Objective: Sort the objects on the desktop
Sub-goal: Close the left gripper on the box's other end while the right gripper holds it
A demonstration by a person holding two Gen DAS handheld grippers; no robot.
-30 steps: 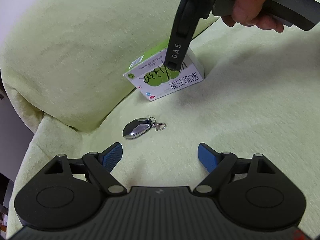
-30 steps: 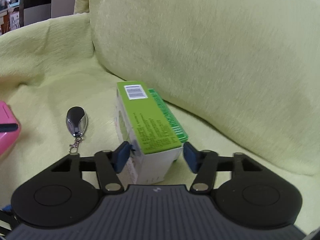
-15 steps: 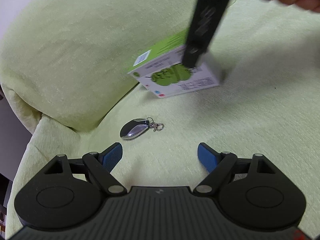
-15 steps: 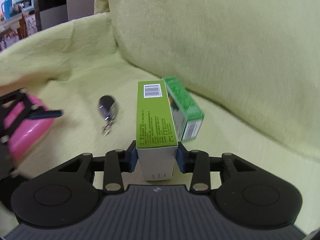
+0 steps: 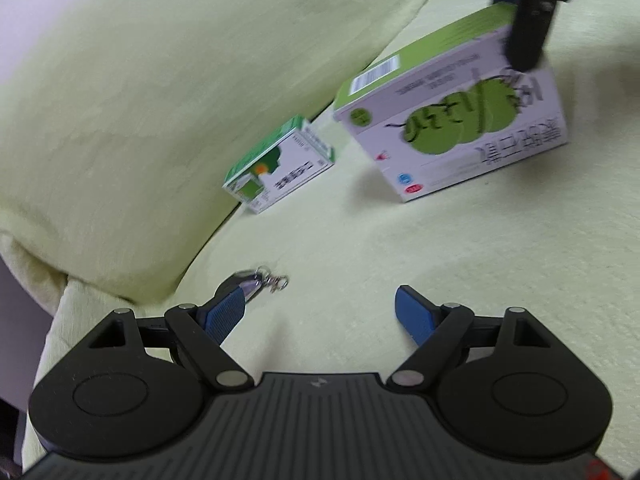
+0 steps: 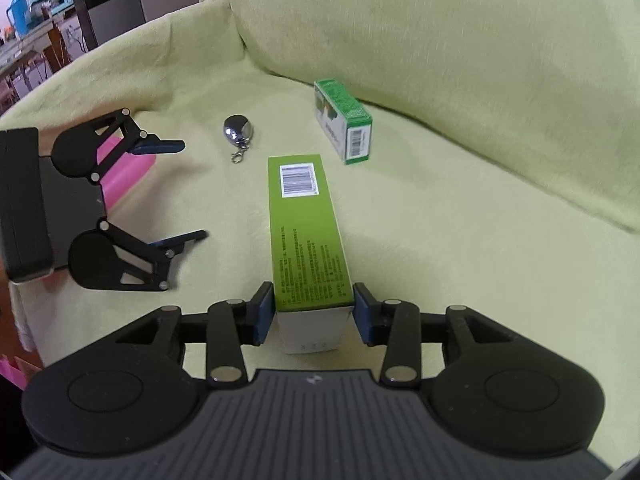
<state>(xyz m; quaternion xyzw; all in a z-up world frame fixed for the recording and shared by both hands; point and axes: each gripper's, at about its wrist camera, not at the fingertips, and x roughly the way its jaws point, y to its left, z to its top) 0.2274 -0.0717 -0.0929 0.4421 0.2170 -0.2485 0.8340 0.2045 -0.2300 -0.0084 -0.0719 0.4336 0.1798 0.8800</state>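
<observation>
— What's the right gripper (image 6: 314, 312) got?

— The big box (image 6: 308, 236), clamped at its near end, blue pads (image 6: 263, 312) pressed flat on both sides. Green top with a barcode at the far end and fine print too small to read. The end face near the pads is plain white.

— And seen from the left side?

— From the left wrist view the big box (image 5: 456, 120) hangs up and to the right of the left gripper (image 5: 320, 314), clear of the cushion. White cardboard face, green blobs, large characters upside down and blurred, so no reading them.

— The left gripper?

— Spread wide, nothing between the pads. A key fob (image 5: 246, 284), glossy and rounded with a metal clip, lies just beyond its left pad (image 5: 224, 314).

— Anything else?

— A small box (image 6: 344, 120), green and white with a barcode on its end, sits ahead and right of the held one, tucked against the fuzzy yellow-green cushion (image 6: 460, 60). The key fob (image 6: 238, 132) lies ahead and left of it. Something pink (image 6: 128, 176) shows beneath the left gripper (image 6: 182, 190).
</observation>
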